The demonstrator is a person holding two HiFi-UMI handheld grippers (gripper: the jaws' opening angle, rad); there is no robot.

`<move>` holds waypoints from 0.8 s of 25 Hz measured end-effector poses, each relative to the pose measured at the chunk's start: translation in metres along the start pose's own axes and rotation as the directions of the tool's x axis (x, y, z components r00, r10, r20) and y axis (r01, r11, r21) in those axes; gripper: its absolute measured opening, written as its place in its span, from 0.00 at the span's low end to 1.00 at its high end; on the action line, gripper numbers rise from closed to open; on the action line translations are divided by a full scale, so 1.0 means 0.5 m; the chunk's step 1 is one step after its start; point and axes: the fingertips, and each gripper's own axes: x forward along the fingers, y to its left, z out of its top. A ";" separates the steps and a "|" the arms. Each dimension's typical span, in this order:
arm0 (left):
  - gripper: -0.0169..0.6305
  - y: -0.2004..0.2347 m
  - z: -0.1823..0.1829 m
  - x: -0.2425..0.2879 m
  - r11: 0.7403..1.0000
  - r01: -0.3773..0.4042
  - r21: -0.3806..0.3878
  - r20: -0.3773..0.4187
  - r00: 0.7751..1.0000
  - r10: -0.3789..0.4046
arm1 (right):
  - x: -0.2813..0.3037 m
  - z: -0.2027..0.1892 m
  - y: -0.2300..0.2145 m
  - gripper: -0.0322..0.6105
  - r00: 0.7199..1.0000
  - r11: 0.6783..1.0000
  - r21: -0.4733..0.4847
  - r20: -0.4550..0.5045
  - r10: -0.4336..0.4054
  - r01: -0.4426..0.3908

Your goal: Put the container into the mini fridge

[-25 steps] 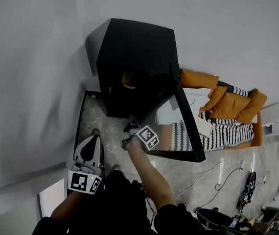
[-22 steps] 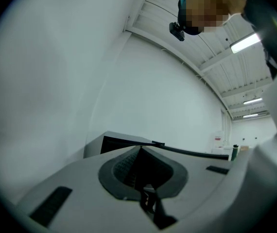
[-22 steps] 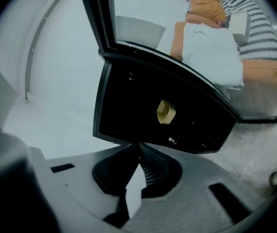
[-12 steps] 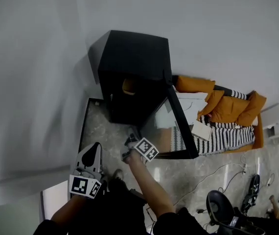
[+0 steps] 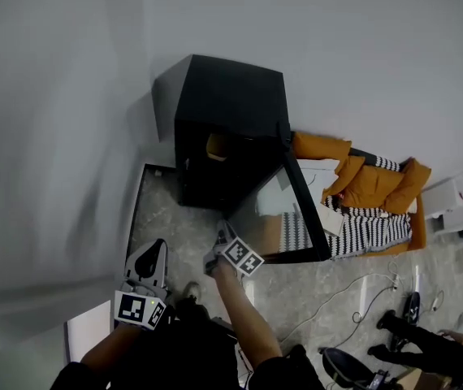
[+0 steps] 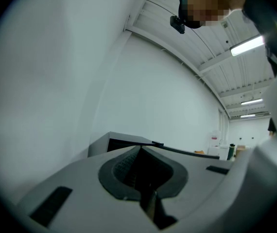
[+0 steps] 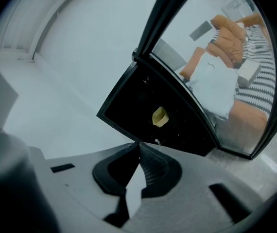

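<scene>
Yellow container (image 7: pixel 160 116) in blk mini fridge (image 5: pixel 231 96).

Both grippers closed, nothing held.
The left gripper (image 5: pixel 157 250) points about level, jaws together; the right gripper (image 5: pixel 220 232), at the end of a bare outstretched forearm (image 5: pixel 248 315), tips slightly downward, jaws meeting tip to tip.
</scene>
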 end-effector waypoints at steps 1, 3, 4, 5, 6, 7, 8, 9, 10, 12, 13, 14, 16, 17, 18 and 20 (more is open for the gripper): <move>0.04 0.007 0.000 -0.007 1.000 0.000 -0.002 0.000 1.000 0.000 | -0.006 -0.003 0.008 0.05 1.000 0.999 -0.031 0.005 -0.009 0.009; 0.04 0.020 -0.001 -0.020 1.000 0.000 -0.009 0.001 1.000 0.000 | -0.021 -0.011 0.024 0.05 1.000 0.994 -0.107 0.011 -0.025 0.026; 0.04 0.026 -0.001 -0.025 1.000 0.001 -0.011 0.002 1.000 -0.001 | -0.028 -0.015 0.032 0.05 0.999 0.989 -0.143 0.014 -0.033 0.035; 0.04 0.033 -0.001 -0.029 1.000 0.003 -0.012 0.004 1.000 -0.003 | -0.035 -0.020 0.038 0.05 0.999 0.984 -0.174 0.017 -0.042 0.044; 0.04 0.041 -0.002 -0.033 1.000 0.005 -0.011 0.008 1.000 -0.005 | -0.042 -0.023 0.045 0.05 0.999 0.978 -0.202 0.021 -0.050 0.053; 0.04 0.048 -0.004 -0.038 1.000 0.010 -0.010 0.012 1.000 -0.009 | -0.051 -0.025 0.056 0.05 0.998 0.972 -0.229 0.026 -0.054 0.059; 0.04 0.053 -0.005 -0.042 1.000 0.012 -0.010 0.014 1.000 -0.012 | -0.063 -0.025 0.070 0.05 0.998 0.964 -0.257 0.032 -0.056 0.062; 0.04 0.058 0.000 -0.047 1.000 0.012 -0.013 0.013 1.000 -0.012 | -0.077 -0.023 0.084 0.05 0.998 0.956 -0.286 0.040 -0.057 0.066; 0.04 0.061 0.005 -0.052 1.000 0.012 -0.016 0.011 1.000 -0.011 | -0.092 -0.021 0.097 0.05 0.997 0.946 -0.317 0.050 -0.058 0.071; 0.04 0.066 0.000 -0.065 1.000 0.020 -0.015 0.010 1.000 -0.020 | -0.123 -0.015 0.119 0.05 0.996 0.922 -0.380 0.072 -0.057 0.081; 0.04 0.069 -0.004 -0.071 1.000 0.024 -0.012 0.009 1.000 -0.024 | -0.139 -0.012 0.131 0.05 0.995 0.908 -0.409 0.084 -0.056 0.086; 0.04 0.073 -0.003 -0.077 1.000 0.024 -0.010 0.005 1.000 -0.024 | -0.155 -0.008 0.144 0.05 0.994 0.894 -0.438 0.096 -0.053 0.091; 0.04 0.081 0.000 -0.086 1.000 0.019 -0.014 -0.008 1.000 -0.019 | -0.185 -0.001 0.171 0.05 0.992 0.861 -0.499 0.120 -0.043 0.098; 0.04 0.084 -0.001 -0.091 1.000 0.018 -0.017 -0.014 1.000 -0.018 | -0.201 0.002 0.185 0.05 0.991 0.843 -0.528 0.130 -0.036 0.100; 0.04 0.084 -0.002 -0.094 1.000 0.021 -0.019 -0.018 1.000 -0.021 | -0.217 0.005 0.199 0.05 0.990 0.827 -0.553 0.140 -0.027 0.101; 0.04 0.080 -0.003 -0.101 0.999 0.033 -0.014 -0.023 0.999 -0.033 | -0.249 0.008 0.227 0.05 0.987 0.804 -0.585 0.160 -0.009 0.102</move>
